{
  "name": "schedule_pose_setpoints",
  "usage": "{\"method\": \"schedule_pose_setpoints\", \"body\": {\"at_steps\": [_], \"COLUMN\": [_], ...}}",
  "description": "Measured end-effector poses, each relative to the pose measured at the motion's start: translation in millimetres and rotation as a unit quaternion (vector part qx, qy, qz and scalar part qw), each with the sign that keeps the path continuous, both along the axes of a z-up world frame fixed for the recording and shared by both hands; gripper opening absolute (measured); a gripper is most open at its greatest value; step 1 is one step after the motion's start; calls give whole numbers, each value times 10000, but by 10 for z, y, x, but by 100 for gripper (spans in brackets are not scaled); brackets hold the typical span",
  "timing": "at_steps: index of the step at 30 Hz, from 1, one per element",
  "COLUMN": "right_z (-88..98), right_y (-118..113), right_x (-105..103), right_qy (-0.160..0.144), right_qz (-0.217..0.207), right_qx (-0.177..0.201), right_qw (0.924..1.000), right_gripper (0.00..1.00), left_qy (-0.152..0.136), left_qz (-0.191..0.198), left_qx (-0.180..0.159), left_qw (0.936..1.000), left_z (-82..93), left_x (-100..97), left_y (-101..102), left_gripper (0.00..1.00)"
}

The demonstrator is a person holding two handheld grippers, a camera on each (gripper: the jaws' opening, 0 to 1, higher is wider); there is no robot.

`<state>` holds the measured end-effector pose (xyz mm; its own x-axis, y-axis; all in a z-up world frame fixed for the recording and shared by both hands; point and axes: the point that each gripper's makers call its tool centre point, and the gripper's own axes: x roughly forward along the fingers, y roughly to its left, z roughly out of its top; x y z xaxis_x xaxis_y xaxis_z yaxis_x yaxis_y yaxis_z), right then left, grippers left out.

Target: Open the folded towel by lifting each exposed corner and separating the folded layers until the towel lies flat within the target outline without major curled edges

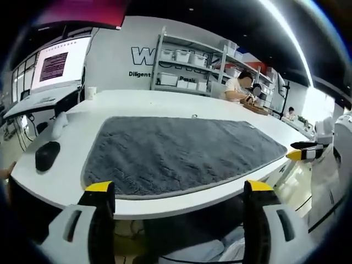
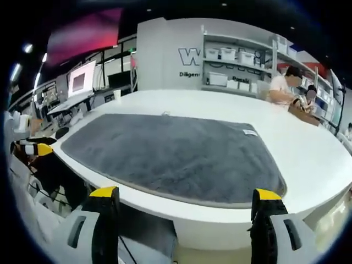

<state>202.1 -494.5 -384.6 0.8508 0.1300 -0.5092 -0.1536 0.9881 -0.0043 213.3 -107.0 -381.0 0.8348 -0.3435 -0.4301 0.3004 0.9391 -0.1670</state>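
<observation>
Towel (image 1: 181,157) lay spread flat on the white table (image 1: 71,170) in the left gripper view, beyond the left gripper (image 1: 180,190), jaws apart and empty. Right gripper view showed the right gripper (image 2: 186,195) likewise released, short of the table edge.

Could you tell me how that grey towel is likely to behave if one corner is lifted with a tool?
The grey towel lies flat against the white table with a plush nap, so it is probably floppy and would drape rather than hold shape. Its thick pile suggests it should grip rather than slip. Spread wide, it may drag across the table.
</observation>
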Motion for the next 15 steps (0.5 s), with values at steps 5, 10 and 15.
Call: {"method": "schedule_pose_setpoints", "body": {"at_steps": [5,10,15], "right_z": [-16,-19,-13], "right_y": [2,12,-5], "right_x": [-7,-15,-35], "right_qy": [8,-7,-30], "right_qz": [1,23,10], "right_qx": [10,22,19], "right_qw": [10000,10000,10000], "right_gripper": [99,99,99], "left_qy": [6,4,-17], "left_qz": [-32,-75,-134], "left_qx": [-18,-5,-33], "left_qw": [10000,10000,9999], "left_z": [-4,-5,7], "left_x": [3,-4,-19], "left_y": [-24,-50,-85], "left_gripper": [95,95,95]}}
